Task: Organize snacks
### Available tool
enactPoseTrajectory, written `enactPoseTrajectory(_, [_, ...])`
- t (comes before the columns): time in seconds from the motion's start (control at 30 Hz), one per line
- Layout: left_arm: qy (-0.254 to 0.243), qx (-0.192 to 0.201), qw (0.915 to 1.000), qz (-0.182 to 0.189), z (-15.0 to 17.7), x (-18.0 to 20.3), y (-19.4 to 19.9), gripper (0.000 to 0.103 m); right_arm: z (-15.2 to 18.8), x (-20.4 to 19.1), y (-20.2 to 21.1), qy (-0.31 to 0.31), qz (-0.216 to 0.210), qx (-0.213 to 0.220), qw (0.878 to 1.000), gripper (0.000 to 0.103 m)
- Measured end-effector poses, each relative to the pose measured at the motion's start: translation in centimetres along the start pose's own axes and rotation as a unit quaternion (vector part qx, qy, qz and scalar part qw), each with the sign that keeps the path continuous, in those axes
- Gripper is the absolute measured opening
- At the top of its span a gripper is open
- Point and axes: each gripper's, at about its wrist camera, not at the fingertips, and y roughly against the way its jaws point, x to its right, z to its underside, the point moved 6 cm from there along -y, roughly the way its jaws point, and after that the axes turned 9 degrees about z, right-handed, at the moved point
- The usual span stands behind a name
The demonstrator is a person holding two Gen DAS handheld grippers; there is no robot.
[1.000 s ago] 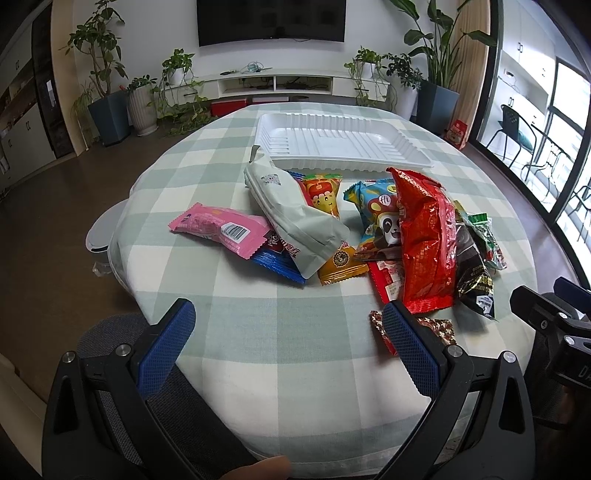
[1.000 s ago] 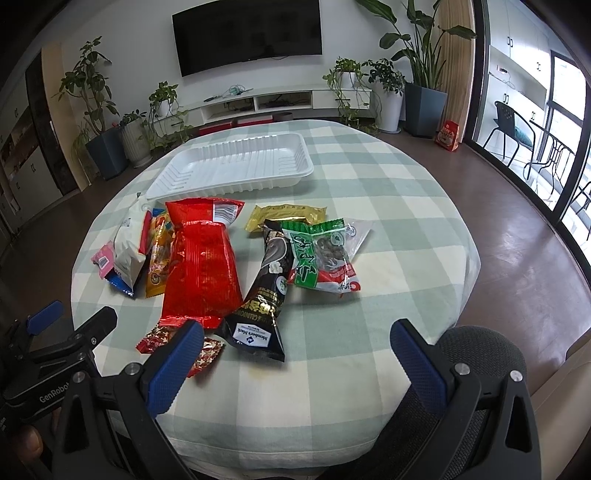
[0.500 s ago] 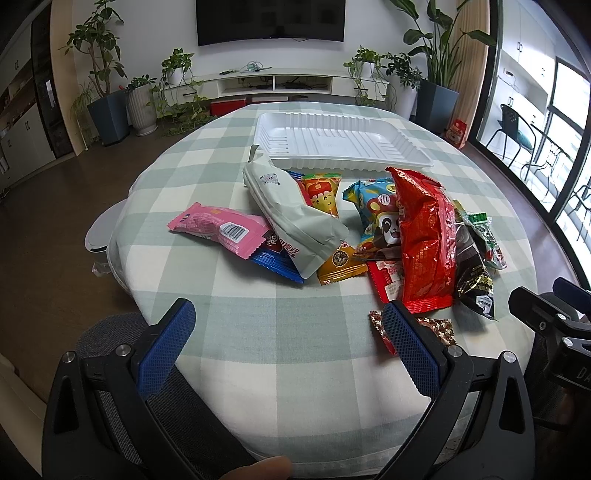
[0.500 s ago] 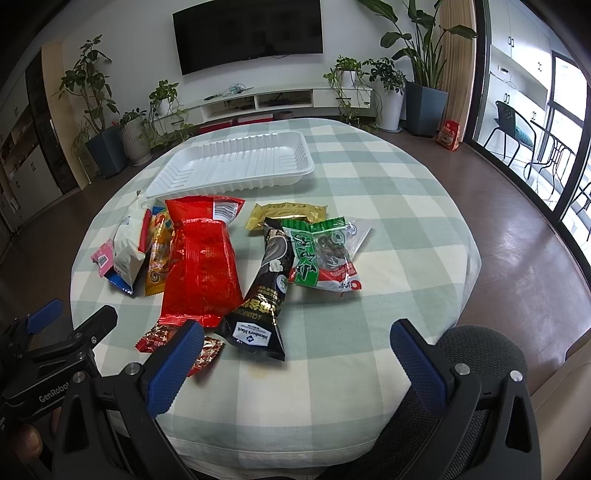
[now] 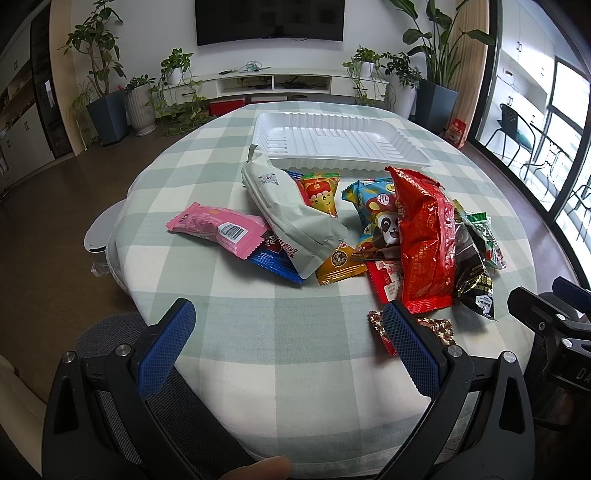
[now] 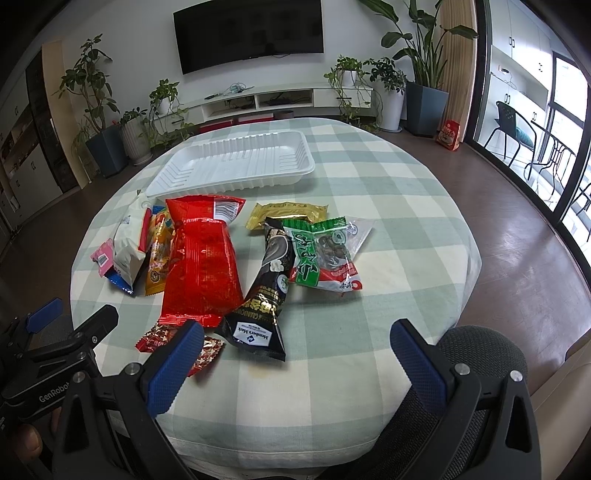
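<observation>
A round table [image 6: 406,206] wears a green-and-white checked cloth. Behind it, a dark television [image 6: 249,31] hangs above a low white media shelf [image 6: 273,98], flanked by potted plants [image 5: 99,74]. A black chair [image 6: 511,127] stands by the window.

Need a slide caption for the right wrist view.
Open right gripper hovers before a snack pile and an empty white tray on a checked tablecloth.

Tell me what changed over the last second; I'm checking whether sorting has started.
Nothing visibly changed. Both the left tongs and the right tongs hover open and empty at the near edge of the round green-checked table. The pile of snack packets, including the big red foil bag, lies untouched, and the white ribbed plastic tray holds nothing.
</observation>
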Motion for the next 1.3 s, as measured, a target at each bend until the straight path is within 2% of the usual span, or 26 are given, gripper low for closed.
enactPoseTrajectory(0.67, [-0.006, -0.002, 1.0, 0.005, 0.1, 0.3, -0.9, 0.103, 0.1, -0.1, 0.0, 0.0, 0.0, -0.002, 1.0, 0.103])
enactPoseTrajectory(0.73, [-0.008, 0.005, 0.9997, 0.021, 0.3, 0.3, -0.8, 0.103, 0.2, -0.1, 0.0, -0.002, -0.005, -0.002, 1.0, 0.103])
enactPoseTrajectory(0.8, [-0.008, 0.028, 0.9978, 0.059, 0.1, 0.1, -0.3, 0.103, 0.2, -0.1, 0.0, -0.005, -0.018, 0.0, 1.0, 0.103])
enactPoseTrajectory(0.87, [-0.032, 0.034, 0.9949, 0.089, -0.2, 0.1, 0.0, 0.103, 0.0, 0.0, 0.3, -0.009, -0.032, 0.01, 0.999, 0.103])
enactPoseTrajectory(0.93, [-0.047, 0.011, 0.995, 0.087, 0.1, -0.5, -0.2, 0.103, -0.3, 0.3, 0.6, -0.016, -0.044, 0.023, 0.999, 0.103])
enactPoseTrajectory(1.0, [-0.035, -0.014, 0.9967, 0.072, 0.7, -1.9, -0.4, 0.103, -0.7, 1.0, 0.8, -0.029, -0.053, 0.032, 0.998, 0.103])
enactPoseTrajectory(1.07, [-0.02, -0.073, 0.9952, 0.062, 1.5, -3.7, -1.3, 0.103, -1.1, 1.7, 0.9, -0.045, -0.066, 0.036, 0.996, 0.103])
enactPoseTrajectory(1.13, [-0.017, -0.077, 0.9951, 0.06, 0.9, -5.6, -1.5, 0.103, -1.6, 2.4, 0.9, -0.062, -0.08, 0.034, 0.994, 0.103])
enactPoseTrajectory(1.2, [-0.035, -0.075, 0.9956, 0.044, -0.8, -7.4, -1.7, 0.103, -1.8, 2.9, 0.7, -0.07, -0.094, 0.029, 0.993, 0.103])
enactPoseTrajectory(1.23, [-0.051, -0.071, 0.9949, 0.049, -1.8, -7.8, -1.7, 0.103, -1.9, 2.9, 0.6, -0.07, -0.101, 0.025, 0.992, 0.103])
enactPoseTrajectory(1.3, [-0.095, -0.052, 0.9904, 0.086, -3.8, -8.3, -1.6, 0.103, -1.9, 2.9, 0.2, -0.069, -0.111, 0.02, 0.991, 0.103])
